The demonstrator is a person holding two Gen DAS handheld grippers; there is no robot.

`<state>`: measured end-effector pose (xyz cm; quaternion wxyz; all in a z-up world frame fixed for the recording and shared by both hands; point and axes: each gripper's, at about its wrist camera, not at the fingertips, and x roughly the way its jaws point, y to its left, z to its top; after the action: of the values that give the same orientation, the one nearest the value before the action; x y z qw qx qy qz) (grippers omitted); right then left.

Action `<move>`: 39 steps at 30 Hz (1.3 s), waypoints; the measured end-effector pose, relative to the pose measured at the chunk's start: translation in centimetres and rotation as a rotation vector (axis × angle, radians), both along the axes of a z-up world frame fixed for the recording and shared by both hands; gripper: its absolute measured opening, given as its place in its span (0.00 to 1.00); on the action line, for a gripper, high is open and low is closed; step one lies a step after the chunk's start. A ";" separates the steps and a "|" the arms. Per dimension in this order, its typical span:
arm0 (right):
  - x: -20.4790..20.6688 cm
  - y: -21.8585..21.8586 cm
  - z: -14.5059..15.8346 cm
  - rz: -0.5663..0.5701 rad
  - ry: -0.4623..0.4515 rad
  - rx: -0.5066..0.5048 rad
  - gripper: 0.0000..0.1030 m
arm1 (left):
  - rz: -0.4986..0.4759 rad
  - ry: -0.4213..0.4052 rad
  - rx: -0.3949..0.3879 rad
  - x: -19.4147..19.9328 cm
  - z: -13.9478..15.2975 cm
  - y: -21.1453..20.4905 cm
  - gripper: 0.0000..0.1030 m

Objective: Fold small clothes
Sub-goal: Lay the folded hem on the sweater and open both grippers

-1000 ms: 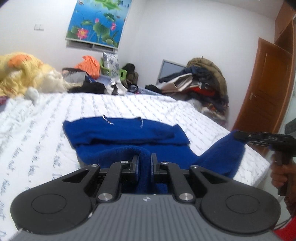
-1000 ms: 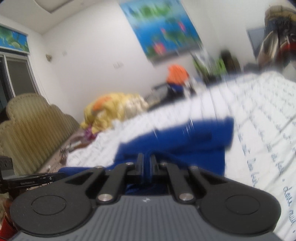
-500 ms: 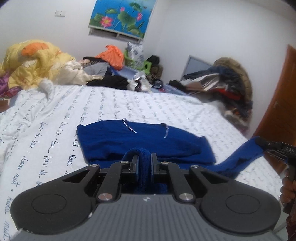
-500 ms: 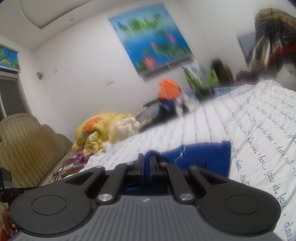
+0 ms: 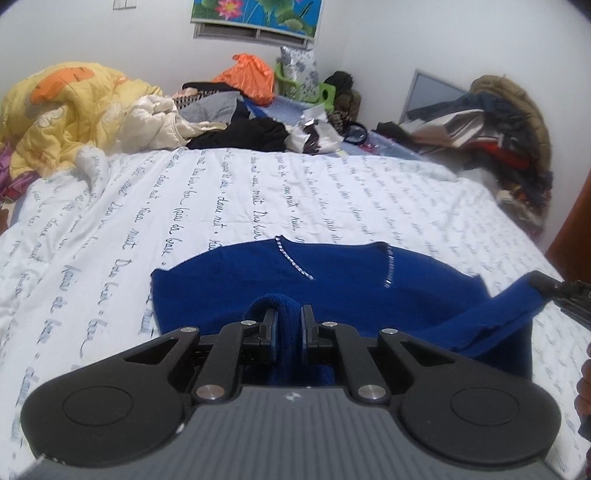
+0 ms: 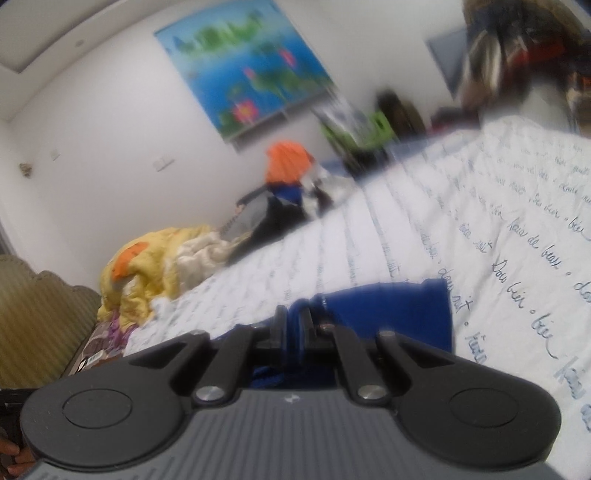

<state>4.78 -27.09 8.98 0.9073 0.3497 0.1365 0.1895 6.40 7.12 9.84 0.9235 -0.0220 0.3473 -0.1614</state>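
Holding a blue sweater (image 5: 343,284) at two points, I see it lying on the bed (image 5: 110,236) on a white sheet printed with cursive script, its neckline with two short silvery trims facing away from me and its far part flat on the sheet. My left tool (image 5: 289,325) has its fingers pressed in on a bunched fold of the near edge, the blue knit filling the gap between them. My right tool (image 6: 290,326) is likewise pinching blue fabric in its own view, which is blurred; in the left view its black tip (image 5: 565,291) shows at the right edge, gripping the end of a sleeve that rises off the sheet in a taut band. The rest of the garment in the right view lies just beyond the fingers, with the sheet stretching away to the right. Farther out, a yellow and orange quilt (image 5: 62,114) is heaped at the bed's far left corner, beside pale and black clothes. Behind those sit an orange bag (image 5: 247,77) and a green basket (image 5: 299,83). A heap of dark clothing (image 5: 495,125) is piled at the right, and a lotus picture (image 5: 255,14) hangs on the white wall.
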 end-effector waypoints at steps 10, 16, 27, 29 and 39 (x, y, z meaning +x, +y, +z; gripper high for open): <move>8.9 1.4 -2.9 -0.022 0.155 0.026 0.06 | 0.052 0.109 0.073 9.9 -4.9 -2.1 0.12; 13.0 2.5 -4.6 -0.026 0.249 0.006 0.06 | 0.093 0.106 0.162 12.4 -7.5 -3.0 0.26; 15.6 3.7 -4.4 -0.046 0.283 -0.133 0.50 | 0.265 0.047 0.164 13.0 -6.3 0.5 0.85; 15.1 3.4 -3.9 -0.104 0.251 -0.157 0.82 | 0.256 0.049 0.145 12.5 -6.0 1.2 0.85; 13.4 6.8 -1.5 0.081 0.103 -0.335 0.82 | 0.015 -0.022 0.250 10.6 -7.5 -2.4 0.90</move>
<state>18.21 -20.29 7.46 0.9364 0.1970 0.2263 0.1822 17.00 4.69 2.31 0.9239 0.0924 0.3545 -0.1102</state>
